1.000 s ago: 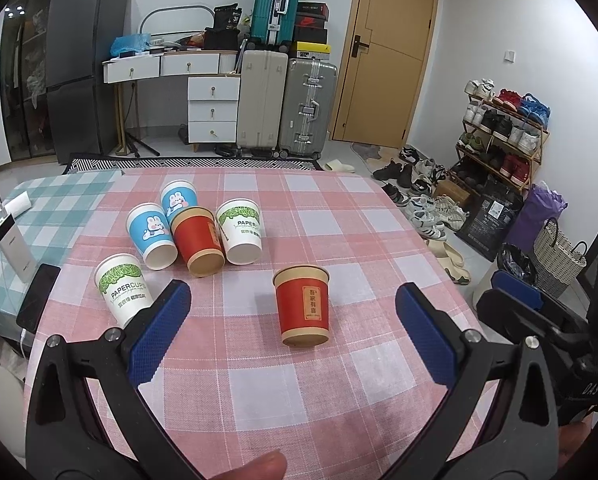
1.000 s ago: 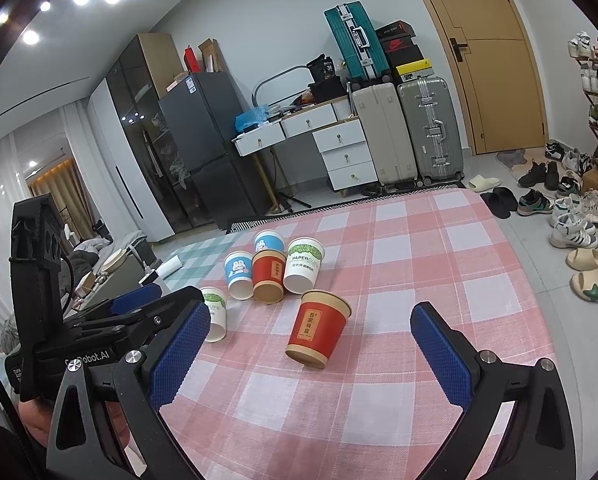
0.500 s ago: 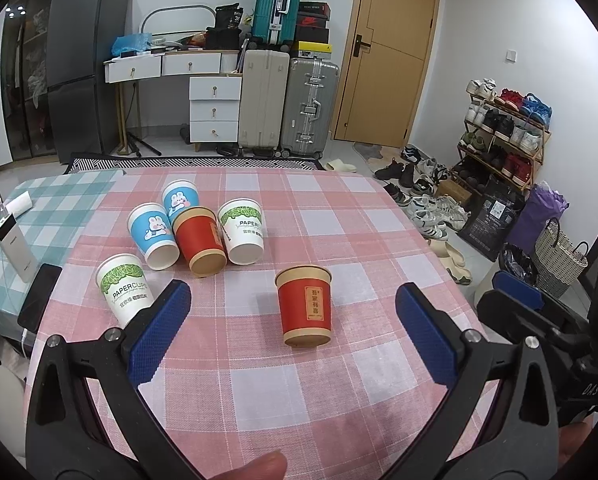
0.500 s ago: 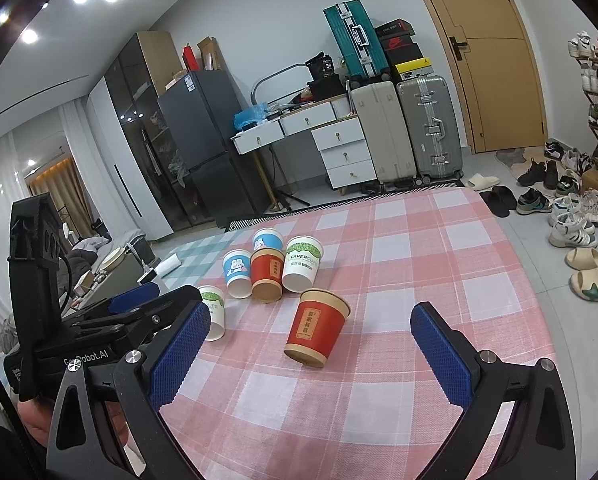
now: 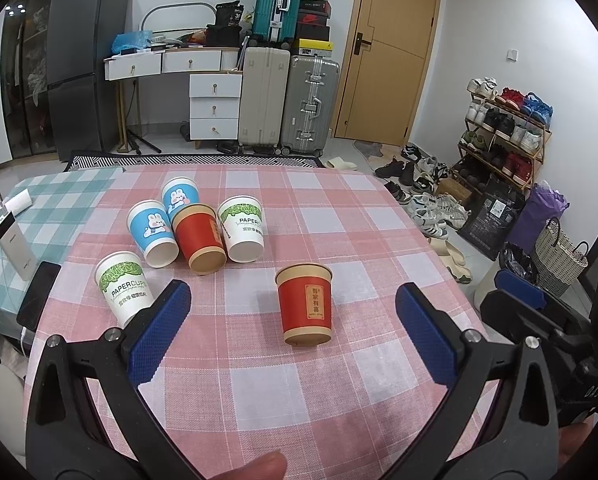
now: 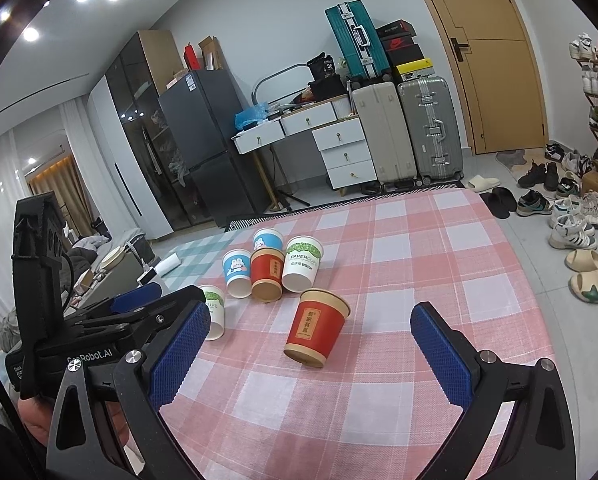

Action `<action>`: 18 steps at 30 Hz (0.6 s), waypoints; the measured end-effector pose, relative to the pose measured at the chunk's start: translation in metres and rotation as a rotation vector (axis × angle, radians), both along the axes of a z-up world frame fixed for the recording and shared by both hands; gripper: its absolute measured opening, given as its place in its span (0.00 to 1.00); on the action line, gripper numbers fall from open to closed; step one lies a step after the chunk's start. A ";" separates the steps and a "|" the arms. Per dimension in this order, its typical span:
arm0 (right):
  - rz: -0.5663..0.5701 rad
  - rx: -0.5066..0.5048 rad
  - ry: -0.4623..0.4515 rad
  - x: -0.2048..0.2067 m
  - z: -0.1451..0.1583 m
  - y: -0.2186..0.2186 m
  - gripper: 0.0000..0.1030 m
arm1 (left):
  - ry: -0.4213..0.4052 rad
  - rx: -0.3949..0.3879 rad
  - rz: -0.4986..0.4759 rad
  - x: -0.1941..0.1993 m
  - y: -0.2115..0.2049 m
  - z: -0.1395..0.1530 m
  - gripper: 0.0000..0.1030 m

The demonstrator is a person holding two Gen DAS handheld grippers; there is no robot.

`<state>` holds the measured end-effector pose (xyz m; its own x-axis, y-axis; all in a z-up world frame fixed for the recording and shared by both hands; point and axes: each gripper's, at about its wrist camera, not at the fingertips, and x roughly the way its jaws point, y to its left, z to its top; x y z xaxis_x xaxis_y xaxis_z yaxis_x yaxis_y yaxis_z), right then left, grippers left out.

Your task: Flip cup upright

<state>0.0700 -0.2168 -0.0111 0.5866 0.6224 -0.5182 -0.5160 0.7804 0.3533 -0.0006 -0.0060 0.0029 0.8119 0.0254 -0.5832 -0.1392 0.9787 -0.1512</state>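
Now, our grippers: we hold the left gripper [image 5: 293,322] and the right gripper [image 6: 310,346] low over the near edge, both spread wide with nothing between the blue pads; a fingertip [image 5: 255,465] shows at the bottom of the left view.
Task cup: the red cup [image 5: 305,304] stands alone on the cloth between our fingers' lines of sight, wider end up and narrower end down, touching nothing; from our left view we cannot tell whether the top end is open.
Its label: a gold panel with dark Chinese characters we cannot read with certainty.
Surface: the table [image 5: 339,216] wears a pink-and-white checked cloth; to the left we see a teal checked cloth [image 5: 59,200] with a white power bank [image 5: 13,246] and a dark phone [image 5: 38,296].
Other cups: a white cup [image 5: 124,288] printed "PAPERCUPS" stands near our left finger; farther back a cluster of four touches side by side: two blue rabbit cups [image 5: 152,232], a second red cup [image 5: 199,238] and another white "PAPERCUPS" cup [image 5: 243,227].
Room: beyond the table we see a white drawer unit [image 5: 215,106], a black fridge [image 5: 79,64], beige and silver suitcases [image 5: 287,100] with a teal one on top, a wooden door [image 5: 395,52] and a shoe rack [image 5: 507,128].
Writing: "Robot.AI" is partly legible on the left tool's body in our right view.
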 end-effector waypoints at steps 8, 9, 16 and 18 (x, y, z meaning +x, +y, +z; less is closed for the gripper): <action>-0.014 0.000 0.009 0.004 -0.004 -0.006 0.99 | 0.018 0.001 0.000 0.009 0.002 -0.013 0.99; -0.014 -0.003 0.012 0.006 -0.006 -0.006 0.99 | 0.025 0.002 0.001 0.013 0.001 -0.016 0.99; -0.031 -0.017 0.049 0.028 -0.031 -0.011 0.99 | 0.087 -0.003 -0.027 0.048 -0.003 -0.042 0.99; -0.040 -0.013 0.066 0.037 -0.039 -0.015 0.99 | 0.118 -0.002 -0.041 0.064 -0.006 -0.053 0.99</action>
<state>0.1068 -0.2318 -0.0502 0.5747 0.5924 -0.5646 -0.4604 0.8044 0.3754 0.0635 -0.0117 -0.0500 0.7382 -0.0081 -0.6746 -0.1155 0.9836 -0.1383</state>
